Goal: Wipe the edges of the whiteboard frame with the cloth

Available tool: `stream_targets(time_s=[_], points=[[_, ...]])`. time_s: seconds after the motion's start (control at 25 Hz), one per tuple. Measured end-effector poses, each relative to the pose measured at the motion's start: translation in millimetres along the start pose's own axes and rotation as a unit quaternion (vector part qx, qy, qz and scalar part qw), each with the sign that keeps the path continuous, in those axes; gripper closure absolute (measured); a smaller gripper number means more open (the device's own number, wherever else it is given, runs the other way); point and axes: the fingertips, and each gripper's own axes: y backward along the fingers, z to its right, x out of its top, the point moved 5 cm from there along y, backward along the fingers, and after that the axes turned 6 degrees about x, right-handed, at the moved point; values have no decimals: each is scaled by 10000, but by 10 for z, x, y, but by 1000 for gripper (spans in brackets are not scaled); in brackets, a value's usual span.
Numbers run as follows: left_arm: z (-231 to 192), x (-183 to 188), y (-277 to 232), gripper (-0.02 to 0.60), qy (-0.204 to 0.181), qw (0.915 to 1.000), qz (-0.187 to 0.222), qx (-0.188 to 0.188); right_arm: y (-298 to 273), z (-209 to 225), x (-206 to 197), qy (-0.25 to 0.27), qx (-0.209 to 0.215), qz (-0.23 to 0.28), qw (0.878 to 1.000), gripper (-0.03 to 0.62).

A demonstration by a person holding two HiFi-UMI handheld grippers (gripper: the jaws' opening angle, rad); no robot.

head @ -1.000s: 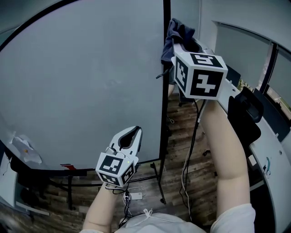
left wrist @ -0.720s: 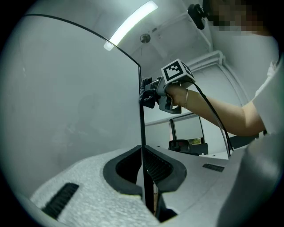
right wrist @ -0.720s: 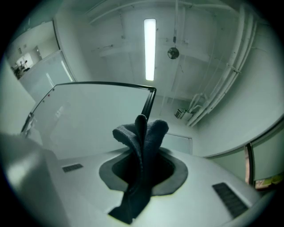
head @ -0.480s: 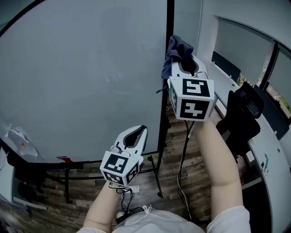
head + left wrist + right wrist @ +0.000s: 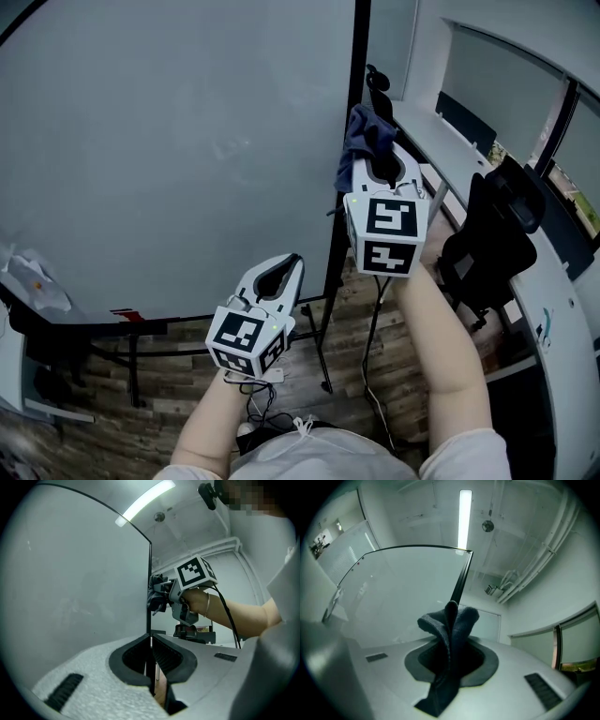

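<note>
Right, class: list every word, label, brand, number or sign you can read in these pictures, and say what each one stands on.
No words, brands or numbers can be read.
Marker cube on the left hand-held gripper and marker cube on the right hand-held gripper: square patterns only, no letters.
Red tag on the whiteboard frame: too small to read.

Cables [image 5: 367, 392] on wooden floor [image 5: 349, 323]

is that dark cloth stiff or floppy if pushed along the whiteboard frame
Probably floppy: the cloth folds and droops from the right gripper, shut on it. Likely light and grippy, given its fuzzy surface. It may bunch against the frame.
</note>
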Motion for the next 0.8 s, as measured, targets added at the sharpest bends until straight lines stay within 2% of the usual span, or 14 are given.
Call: stream_targets(time_s=[0.28,0.68,0.8], points=[[-34,-238,41,549,134,9997,-204,-15,95,-197,-404,127,-1,-298,9995,528],[-43,-571,83,549,362,9977,-484,-303,256,-400,-994,-222,-120,-597,9979,528],[-62,-676,84,549,480,9969,-543,-322,313,-458,-1192,-181,-147,-704,9972,528]])
